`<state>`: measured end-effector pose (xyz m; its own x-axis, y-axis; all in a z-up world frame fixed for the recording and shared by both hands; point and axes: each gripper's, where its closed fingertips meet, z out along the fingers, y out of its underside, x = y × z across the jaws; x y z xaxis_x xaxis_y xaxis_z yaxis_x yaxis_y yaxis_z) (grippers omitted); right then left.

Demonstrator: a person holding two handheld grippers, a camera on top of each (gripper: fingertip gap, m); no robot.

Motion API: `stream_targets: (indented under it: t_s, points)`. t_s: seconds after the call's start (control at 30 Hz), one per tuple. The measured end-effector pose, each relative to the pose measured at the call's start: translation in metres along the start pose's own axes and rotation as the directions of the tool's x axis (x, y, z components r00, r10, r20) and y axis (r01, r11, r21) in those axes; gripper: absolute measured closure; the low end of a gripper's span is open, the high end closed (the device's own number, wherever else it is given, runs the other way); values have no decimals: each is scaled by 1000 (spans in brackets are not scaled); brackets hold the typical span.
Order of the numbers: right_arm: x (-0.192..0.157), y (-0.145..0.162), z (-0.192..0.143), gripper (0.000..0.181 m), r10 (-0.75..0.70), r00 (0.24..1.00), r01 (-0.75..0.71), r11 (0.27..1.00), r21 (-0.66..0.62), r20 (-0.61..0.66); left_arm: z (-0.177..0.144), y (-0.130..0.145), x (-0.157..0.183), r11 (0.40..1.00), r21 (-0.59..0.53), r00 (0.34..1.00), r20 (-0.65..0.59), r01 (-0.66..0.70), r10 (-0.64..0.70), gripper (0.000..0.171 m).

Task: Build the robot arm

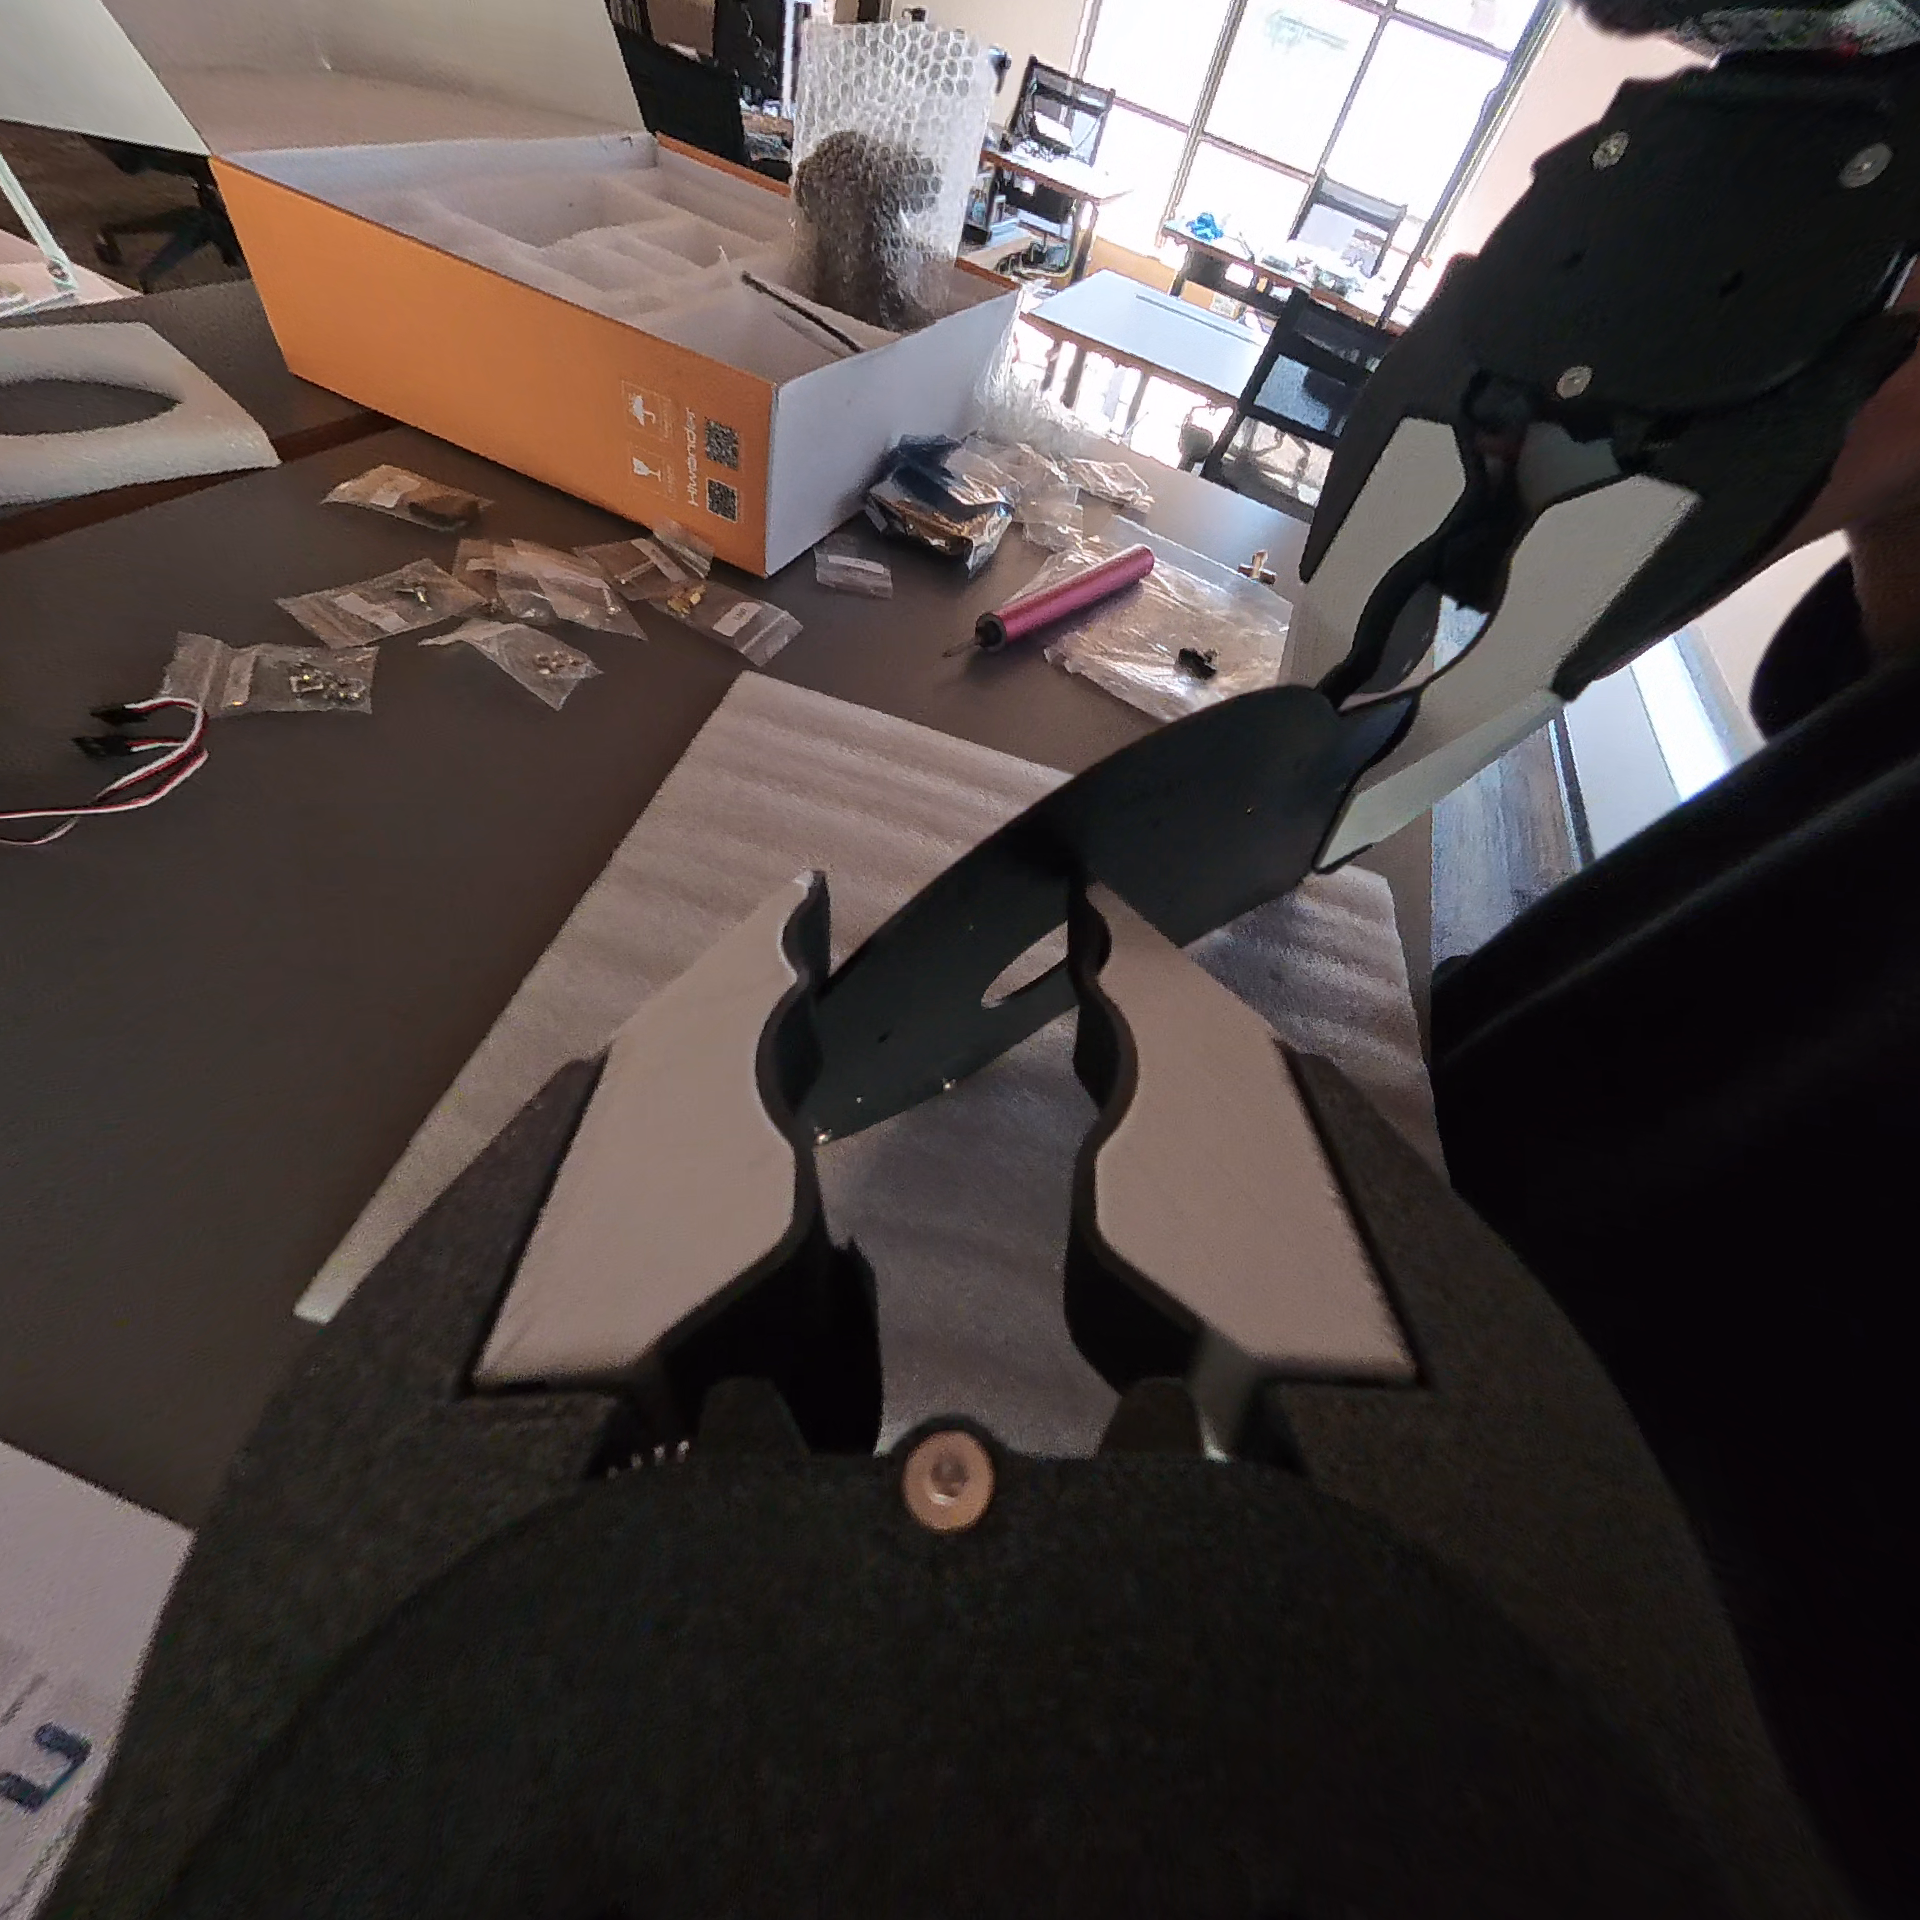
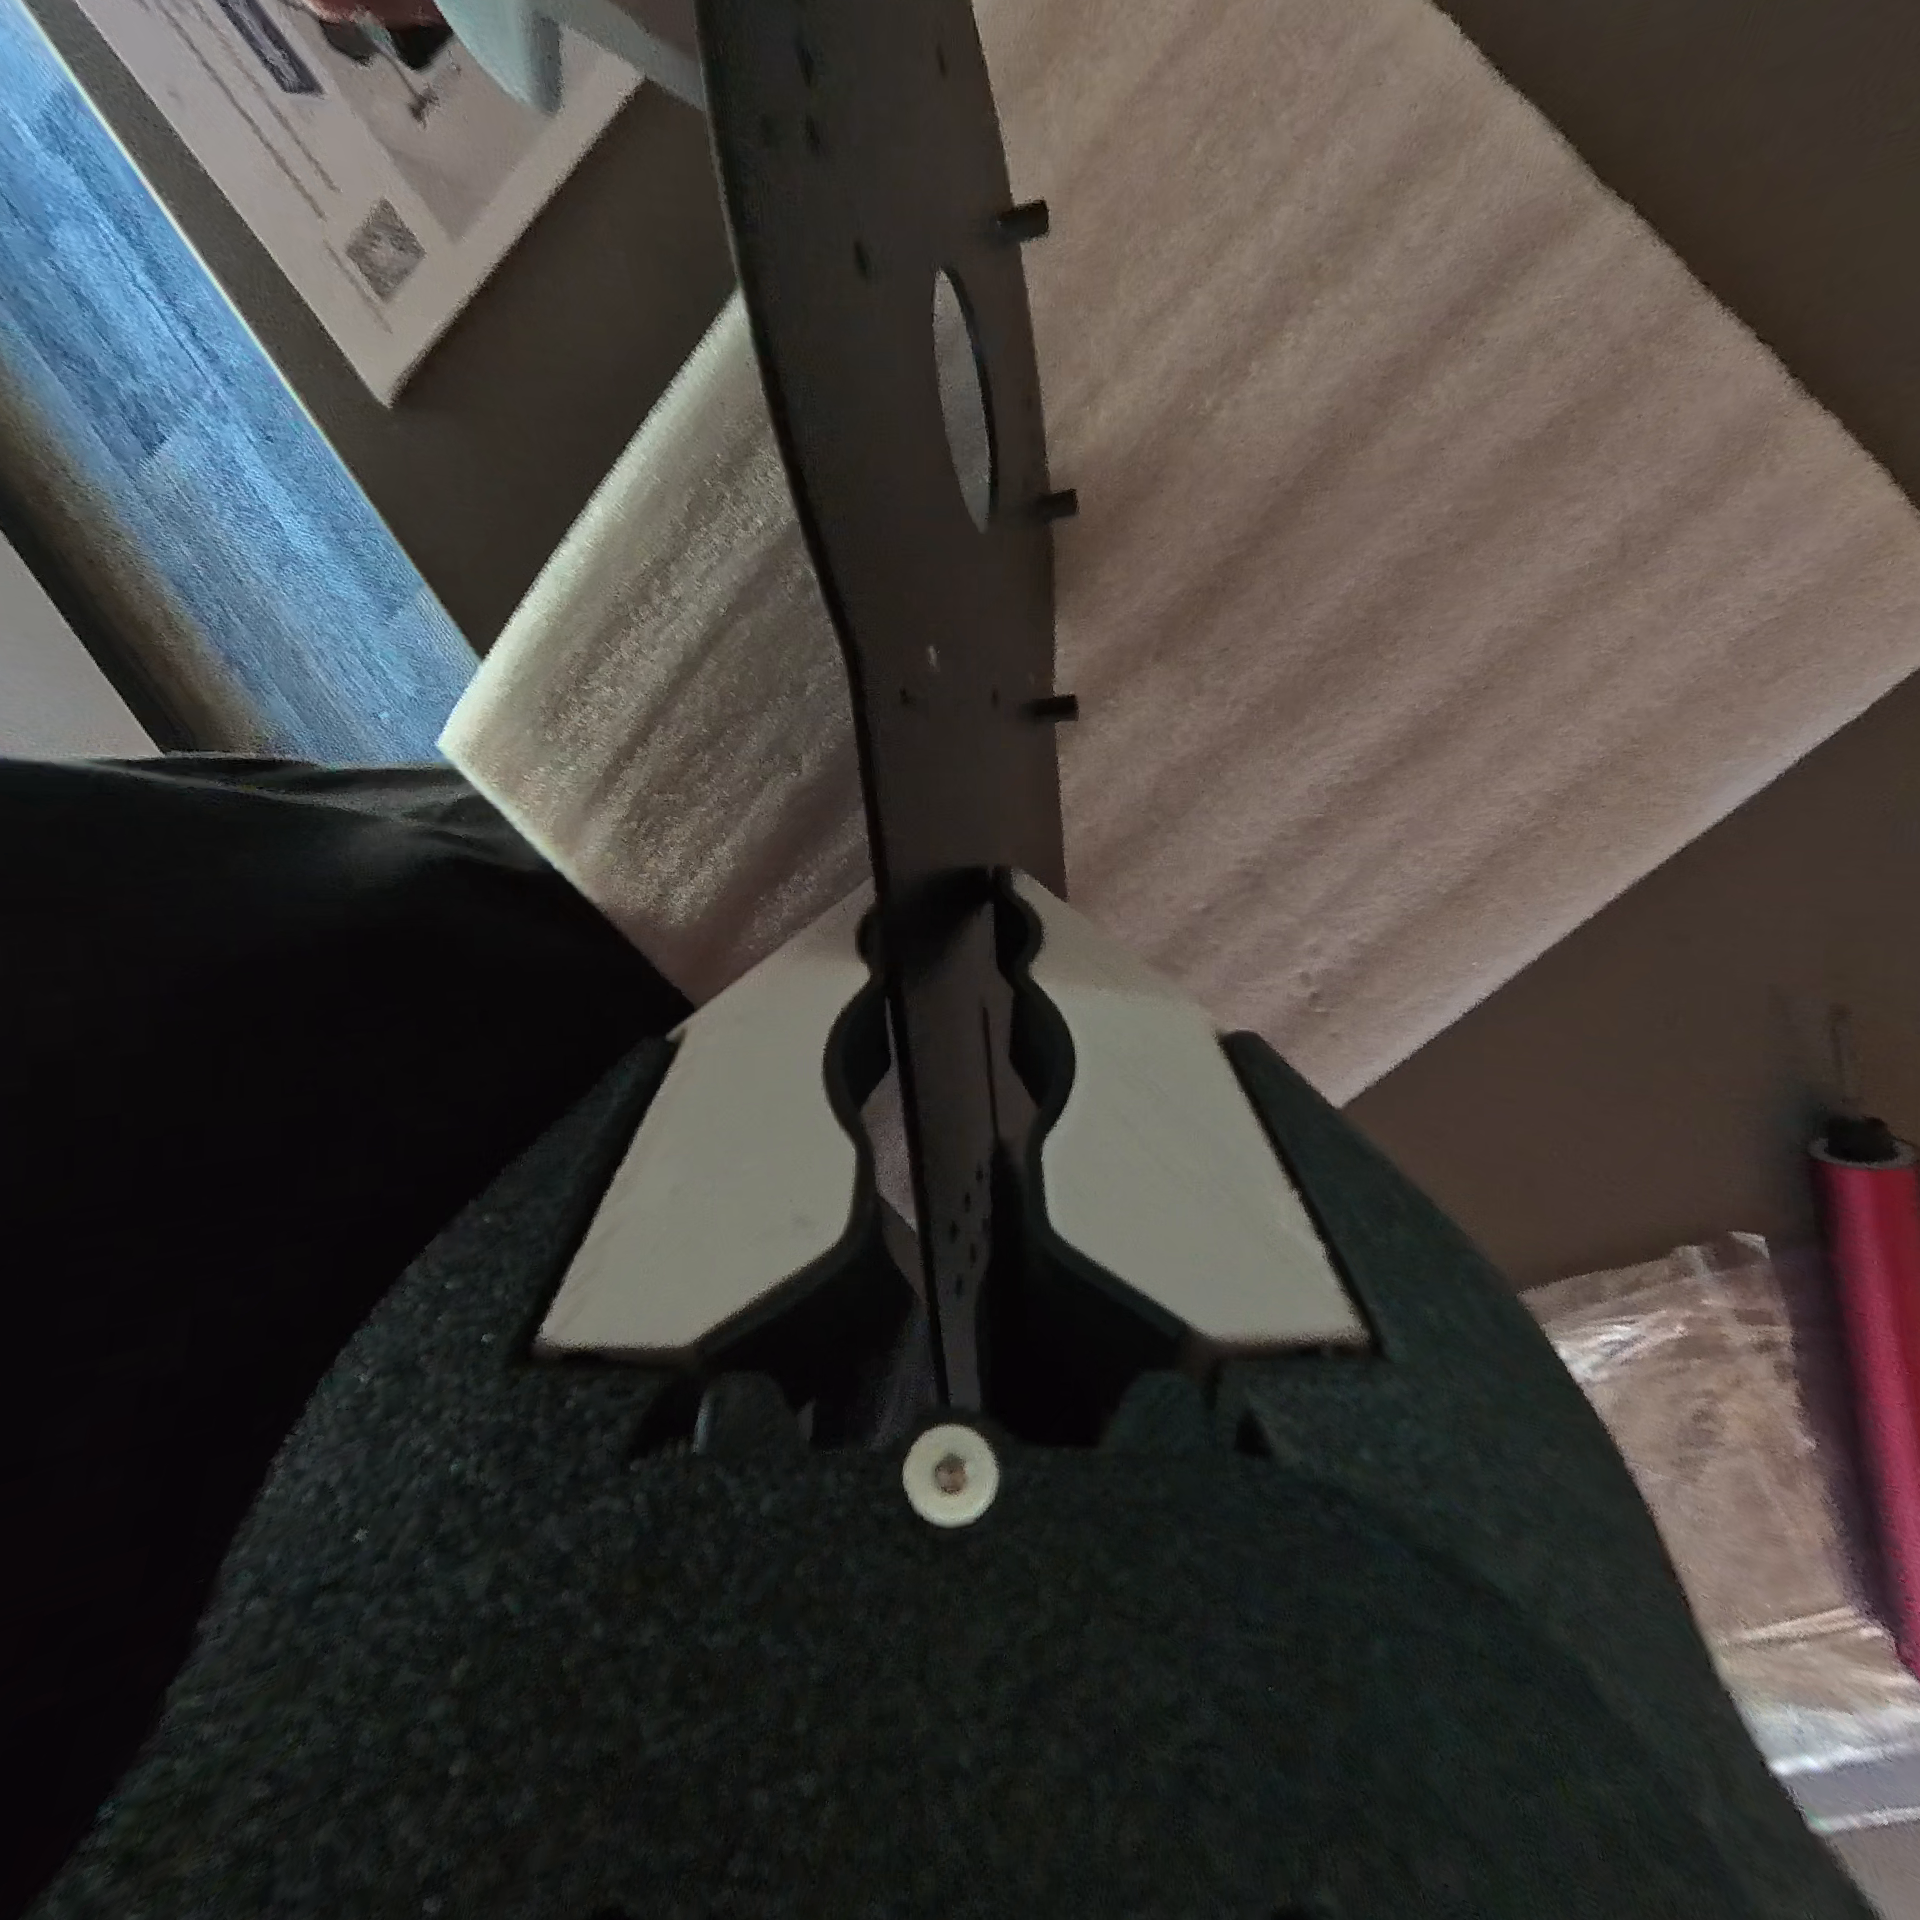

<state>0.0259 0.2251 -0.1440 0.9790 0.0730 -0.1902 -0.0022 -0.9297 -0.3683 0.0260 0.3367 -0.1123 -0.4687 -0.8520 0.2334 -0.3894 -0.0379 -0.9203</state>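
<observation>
Plate (image 1: 1049, 935), black and drilled, hangs over the foam sheet (image 1: 831, 790) near the worktop's (image 1: 312, 935) right edge, right gripper (image 2: 940, 904) clamped on one end, left gripper (image 1: 951, 920) with jaws wide around the other; an orange box (image 1: 520, 384) sits behind.

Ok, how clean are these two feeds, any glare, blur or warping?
Left wrist view: the windows are blown out, edges bow from the wide lens, and the black plate reads sharp between the open left gripper. Right wrist view: dimmer and softly blurred, with the right gripper shut on the plate over white foam sheet.
</observation>
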Motion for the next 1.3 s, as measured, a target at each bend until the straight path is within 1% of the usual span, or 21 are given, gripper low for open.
stream_targets:
  t_s: [0.1,0.2,0.27,0.37,0.43,0.47,0.53,0.57,0.6,0.63,0.67,0.73,0.77,0.83,0.87,0.9,0.93,0.97,1.1,1.23,1.3]
  points:
    - [-6,-2,1,161,8,999,-10,999,43,45,-3,3,3,1000,-12,1000,6,0,0,127]
    - [-13,-4,-3,154,19,992,-30,996,83,124,-6,5,5,1000,-21,1000,8,7,-7,127]
    - [-17,-12,-11,147,34,982,-60,989,138,186,-6,6,6,1000,-21,1000,8,13,-13,126]
    - [-17,-25,-21,145,71,966,-130,965,228,248,-7,6,7,1000,-15,1000,14,18,-17,126]
    - [-15,-25,-23,144,69,964,-134,959,248,257,-7,6,7,1000,-15,1000,17,20,-20,126]
    - [-12,-27,-27,144,60,966,-132,951,280,252,-7,6,7,1000,-12,1000,18,18,-18,126]
    - [-9,-31,-48,146,32,955,-146,916,374,295,-6,6,6,1000,-11,1000,16,19,-19,126]
    - [-2,-31,-65,146,16,954,-155,882,445,300,-6,6,6,1000,-13,1000,15,22,-22,126]
    - [15,-26,-83,147,23,961,-168,841,514,277,-6,6,6,1000,-15,1000,15,23,-22,125]
    - [39,-14,-100,150,70,969,-196,801,566,235,-7,6,6,1000,-17,1000,14,23,-23,125]
    - [71,8,-113,154,153,972,-230,763,604,177,-7,6,6,1000,-19,1000,13,25,-25,125]
    - [134,72,-124,158,317,948,-256,717,649,25,-6,6,6,999,-21,1000,13,27,-26,125]
    - [157,108,-121,164,364,930,-243,718,652,-55,-6,6,6,999,-19,1000,13,26,-26,126]
    - [177,175,-93,161,367,919,-228,794,564,-145,-5,5,5,999,-12,1000,12,29,-29,126]
    - [184,200,-79,161,376,908,-233,821,521,-184,-4,4,4,999,-9,999,13,31,-31,126]
    - [186,214,-68,161,375,909,-242,833,497,-185,-3,3,3,999,-7,999,15,33,-33,125]
    - [185,219,-61,160,368,915,-249,835,491,-163,-2,2,3,999,-7,999,17,34,-34,126]
    - [189,220,-57,160,370,912,-245,837,490,-176,-1,2,2,999,-8,999,18,33,-33,125]
    - [196,215,-49,161,257,928,-122,894,431,-271,-1,2,2,999,-23,999,16,34,-33,125]
    - [196,212,-38,167,175,943,-58,924,379,-282,-1,3,3,999,-23,999,21,37,-36,125]
    - [196,213,-34,171,166,946,-55,928,367,-278,-1,2,2,999,-23,999,25,38,-37,125]
